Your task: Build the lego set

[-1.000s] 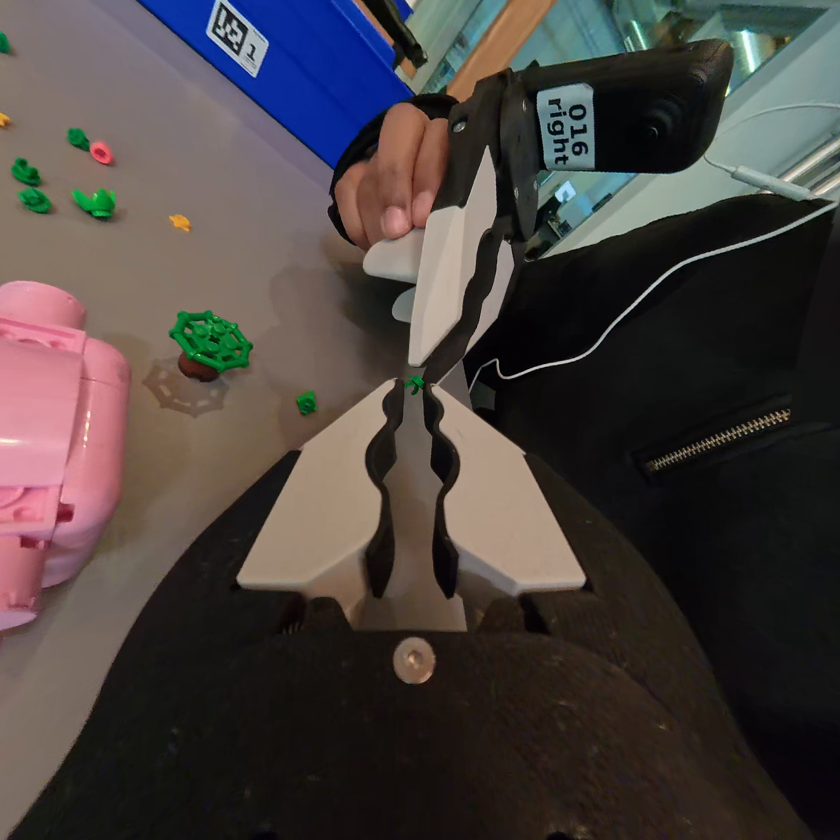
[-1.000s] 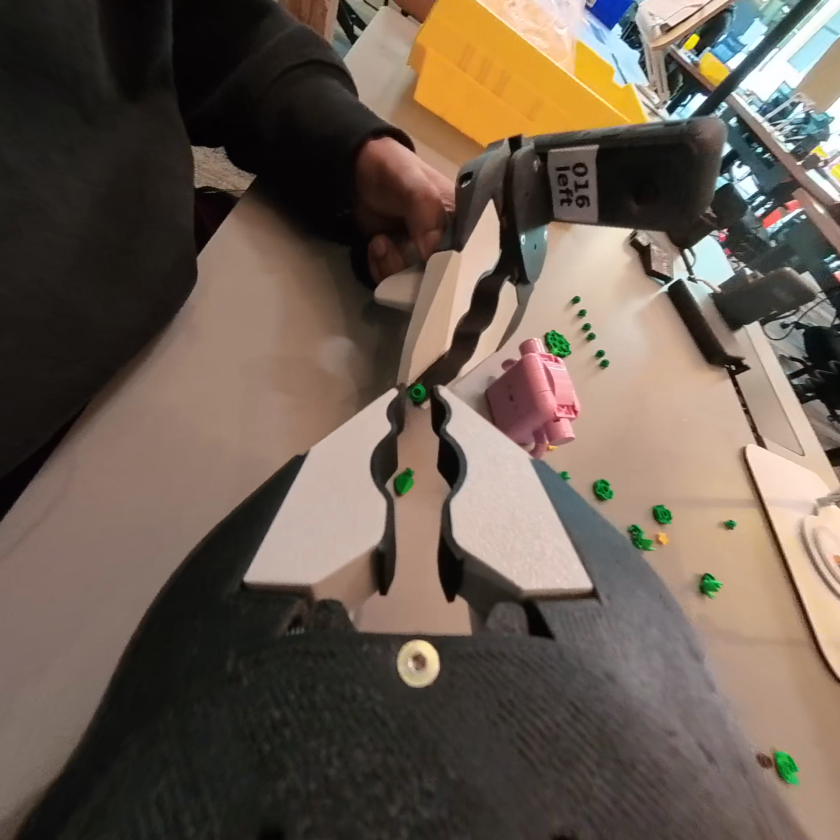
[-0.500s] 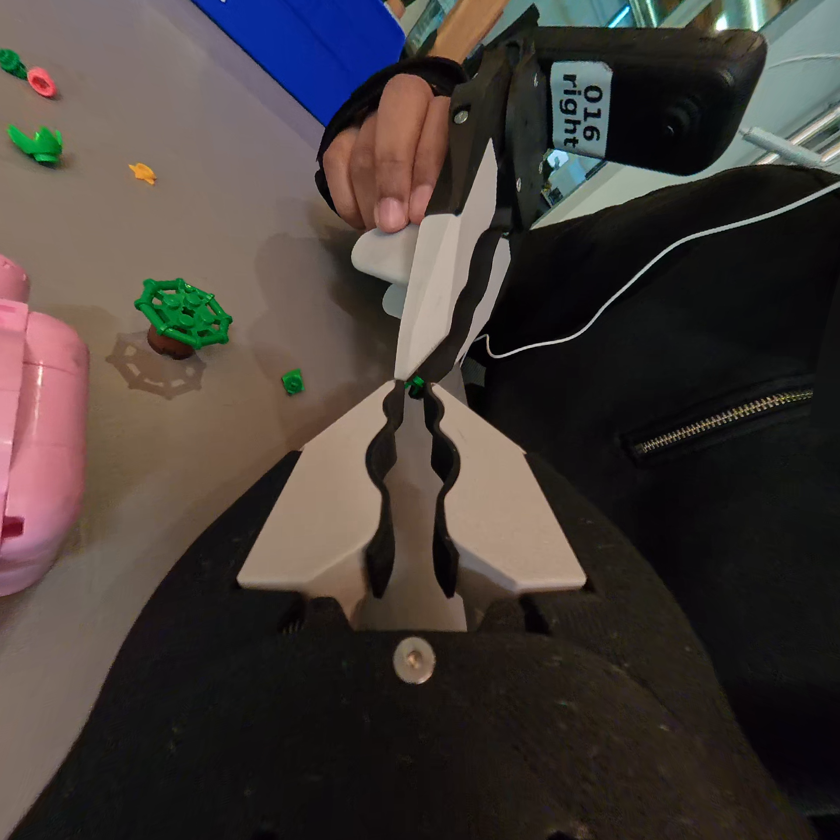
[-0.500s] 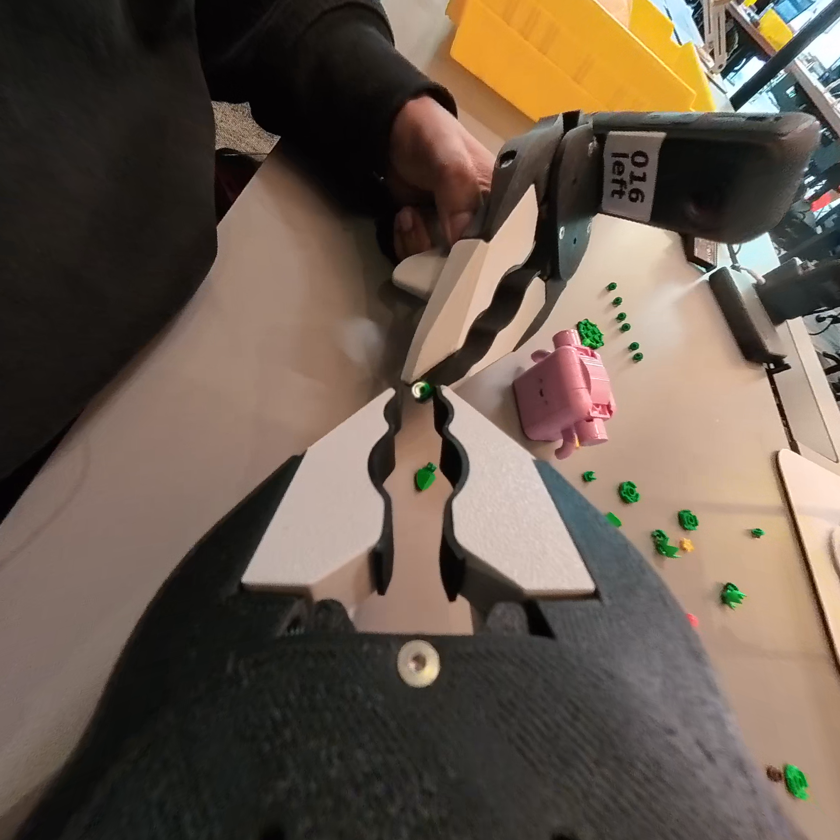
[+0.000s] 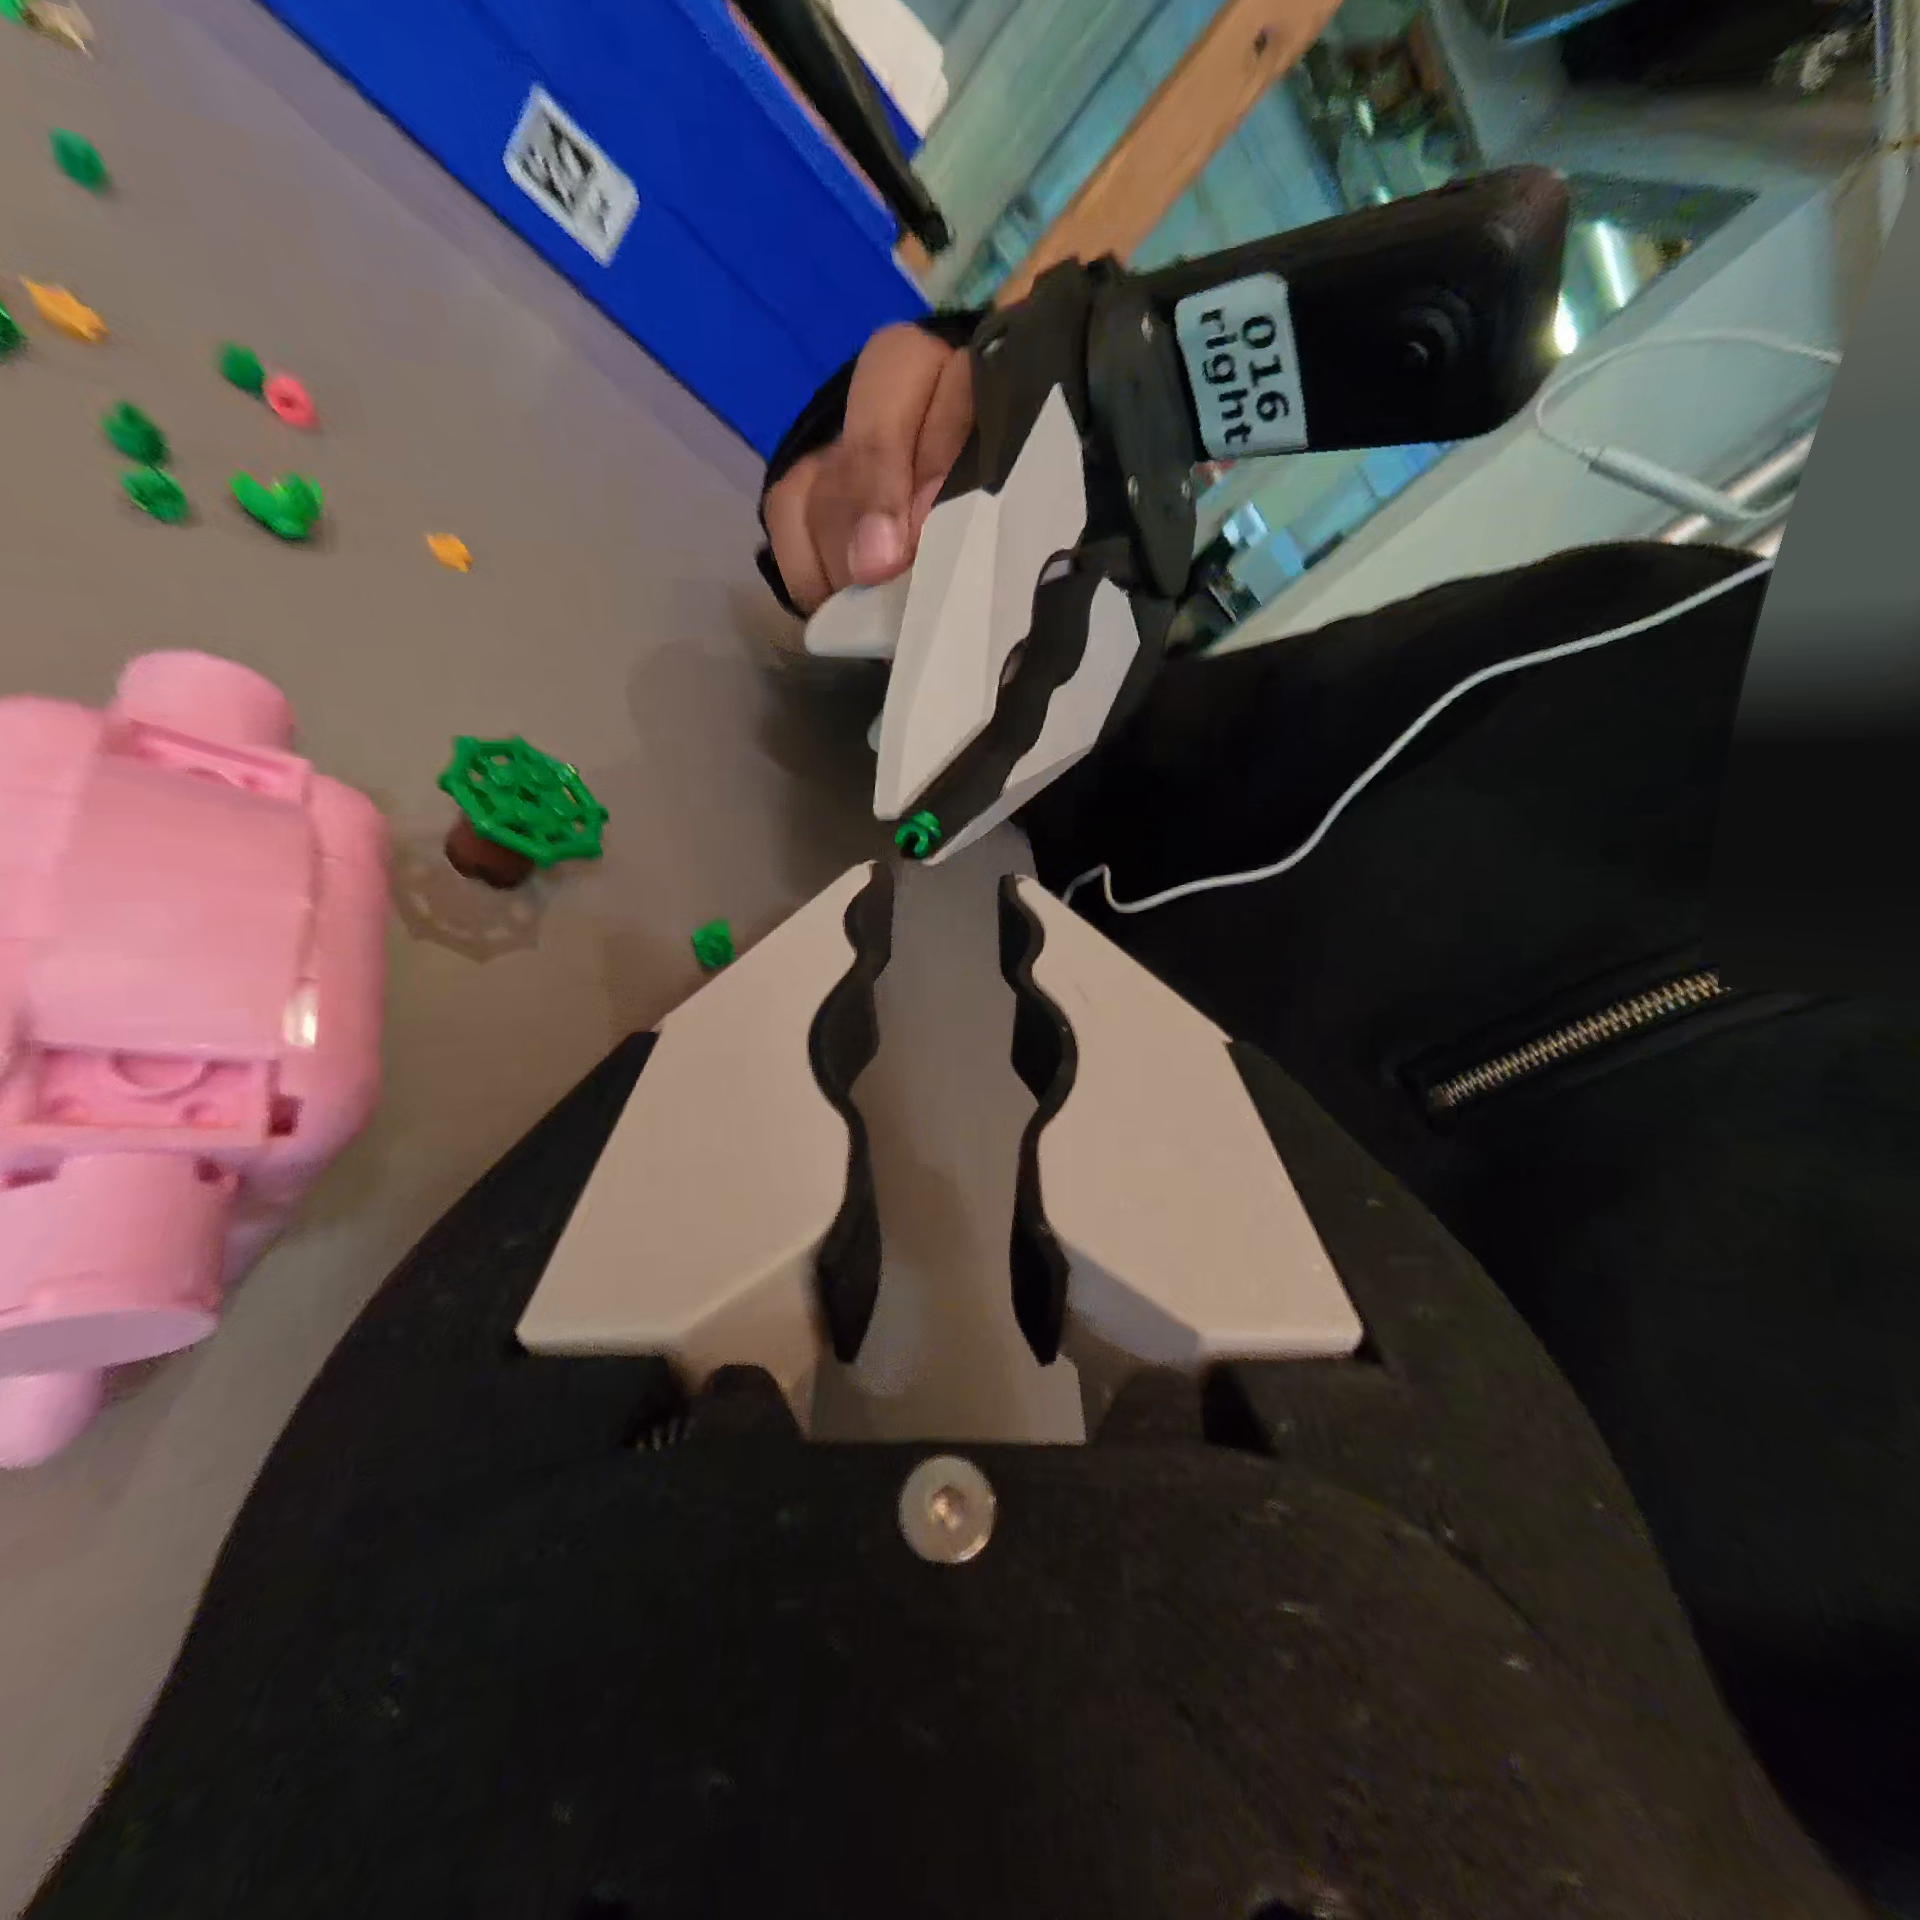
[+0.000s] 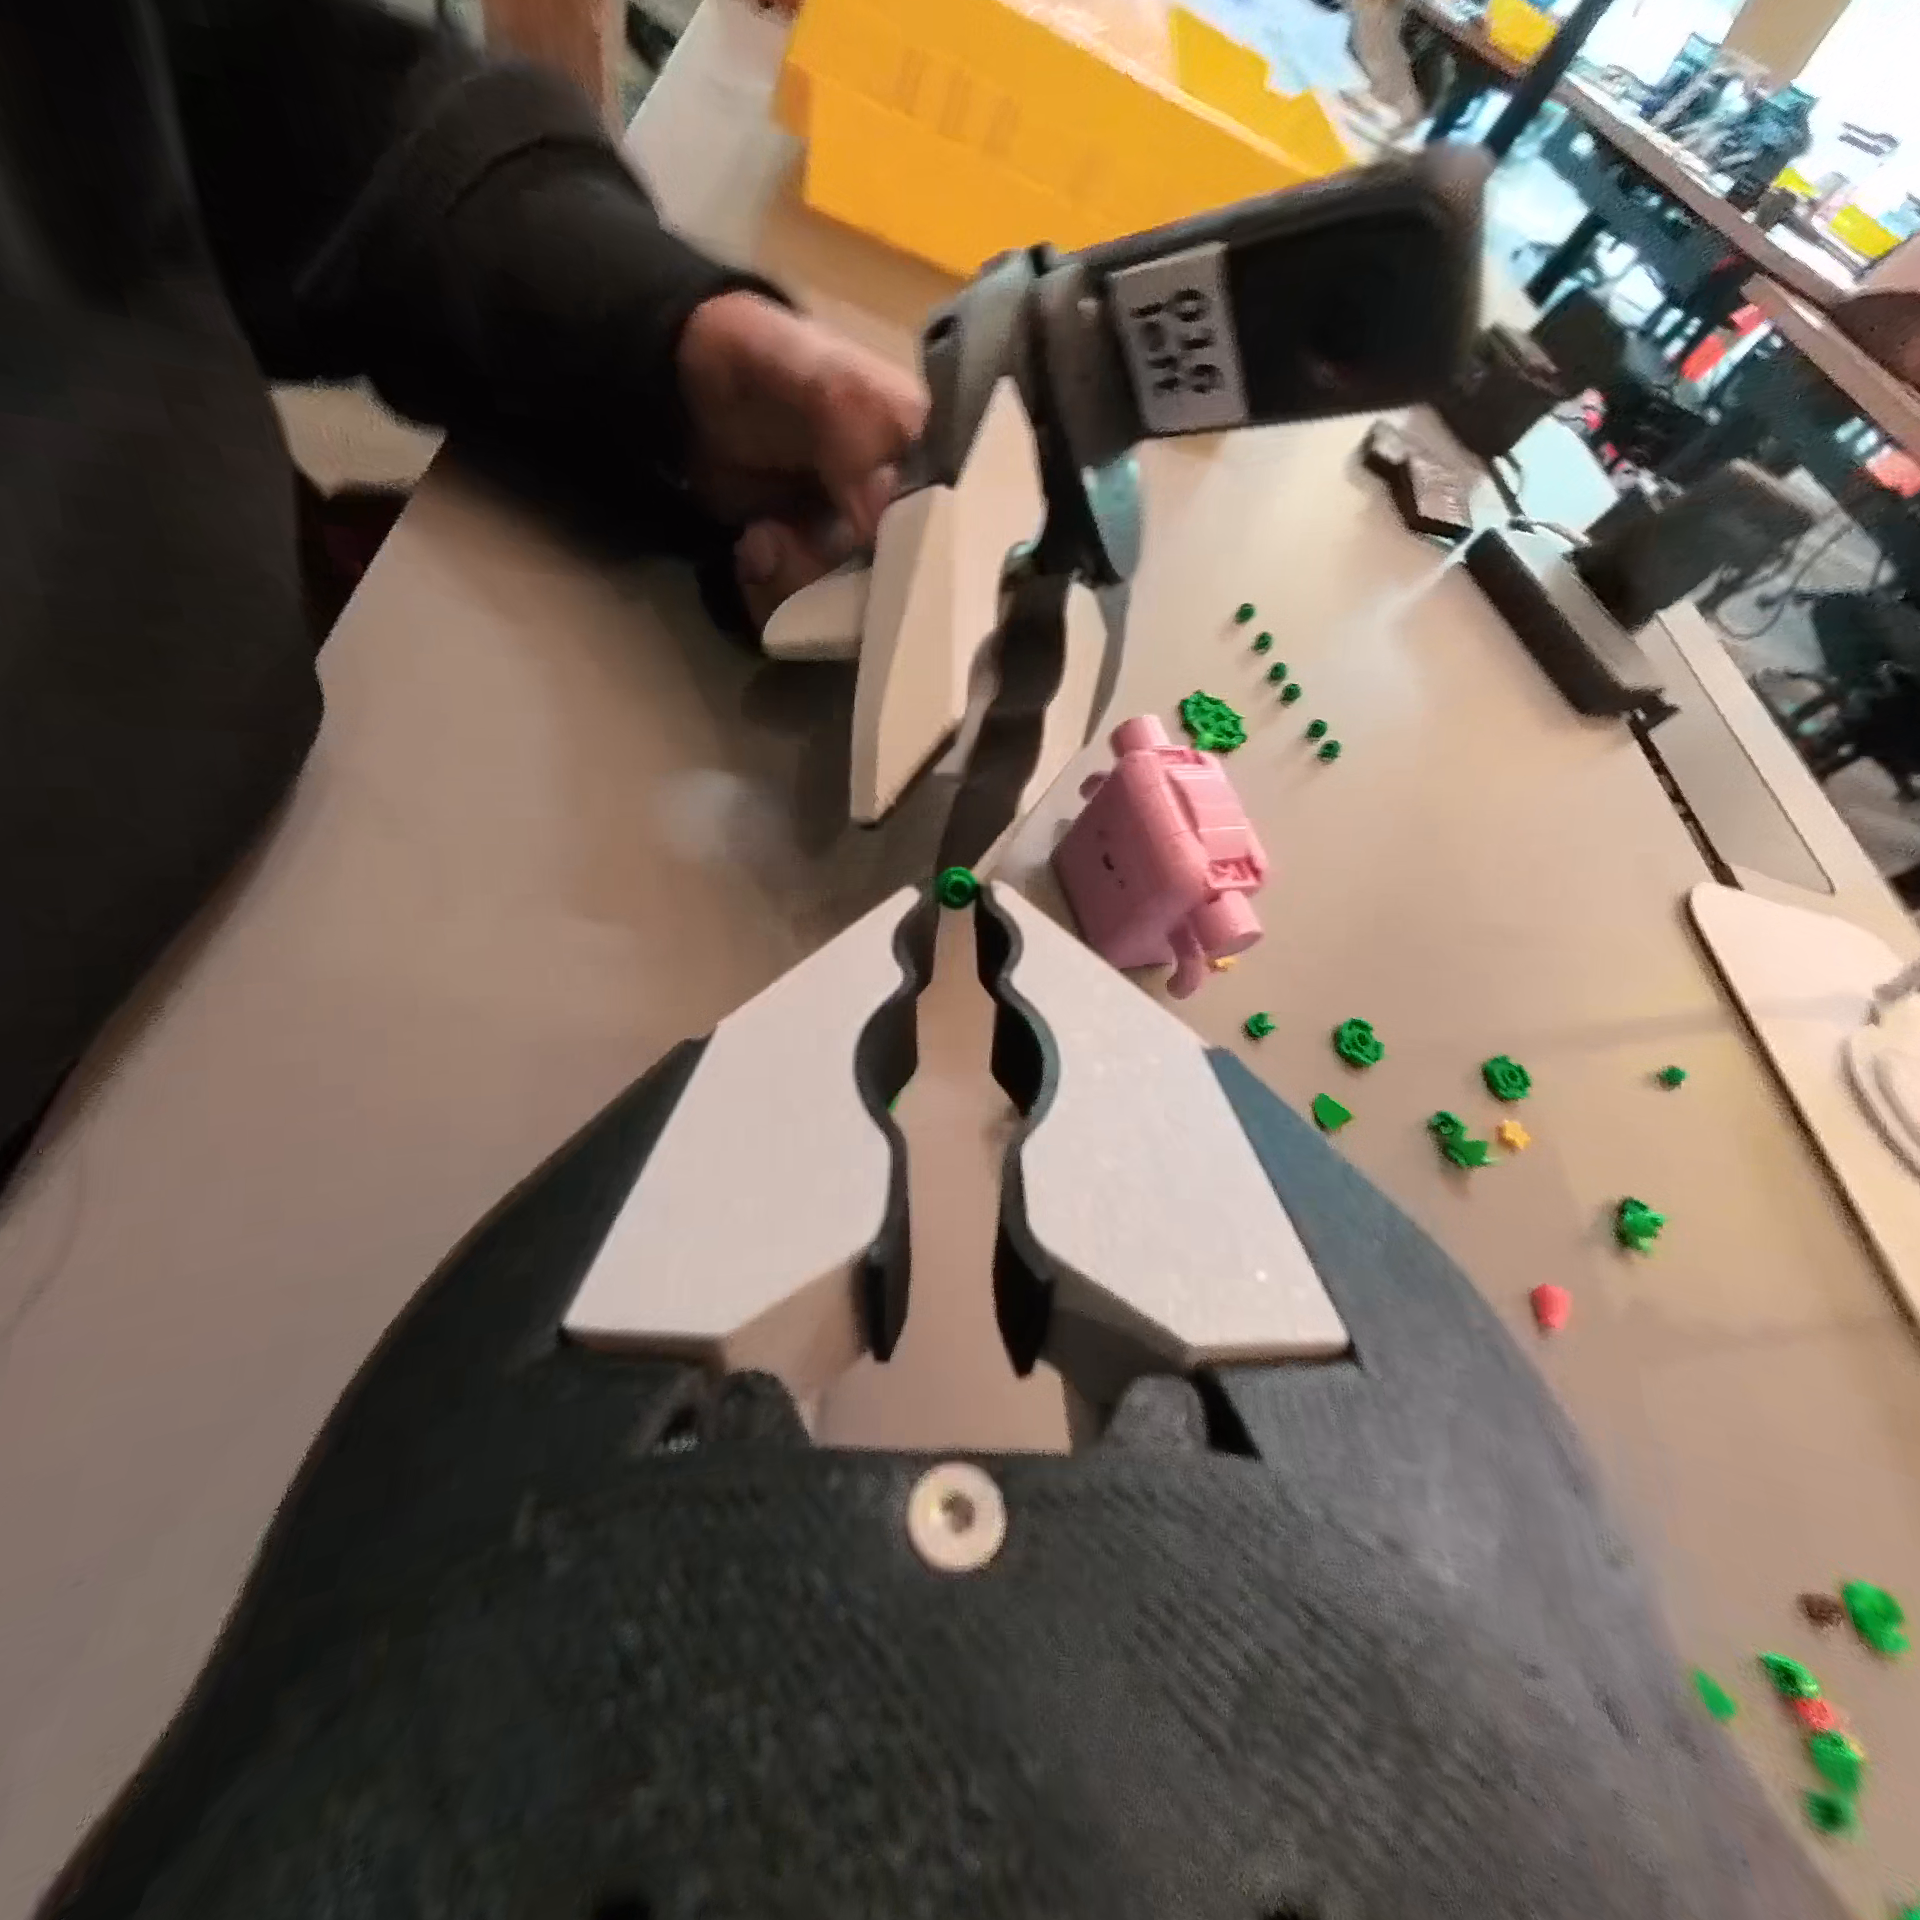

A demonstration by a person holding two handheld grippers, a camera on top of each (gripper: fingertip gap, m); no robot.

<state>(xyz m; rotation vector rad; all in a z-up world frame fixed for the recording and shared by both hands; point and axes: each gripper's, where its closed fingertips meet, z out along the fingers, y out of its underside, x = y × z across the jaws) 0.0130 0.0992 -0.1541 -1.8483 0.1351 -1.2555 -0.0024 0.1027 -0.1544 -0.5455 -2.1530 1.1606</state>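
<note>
My right gripper (image 6: 952, 900) is shut on a small green round lego piece (image 6: 954, 888) at its very tips. In the left wrist view the right gripper (image 5: 935, 823) holds that piece (image 5: 917, 834) just beyond my left gripper (image 5: 948, 883), which is open and empty, its tips a little short of the piece. In the right wrist view the left gripper (image 6: 951, 821) is blurred, above and behind the piece. A pink lego pig model (image 5: 156, 987) lies on the table; it also shows in the right wrist view (image 6: 1164, 862).
A green web-shaped piece on a brown stud (image 5: 520, 800) and one small green piece (image 5: 713, 943) lie near the pig. Several loose green, orange and red pieces (image 6: 1356, 1039) are scattered. Blue box (image 5: 644, 177), yellow bins (image 6: 1039, 135), wooden board (image 6: 1818, 1018). A person's black jacket (image 5: 1455, 935) is close. The tips of both grippers are at nearly the same place.
My left gripper has opened, let go of the small green piece and drawn back. The piece stays in the right gripper's tips. Both views have shifted and are blurred.
</note>
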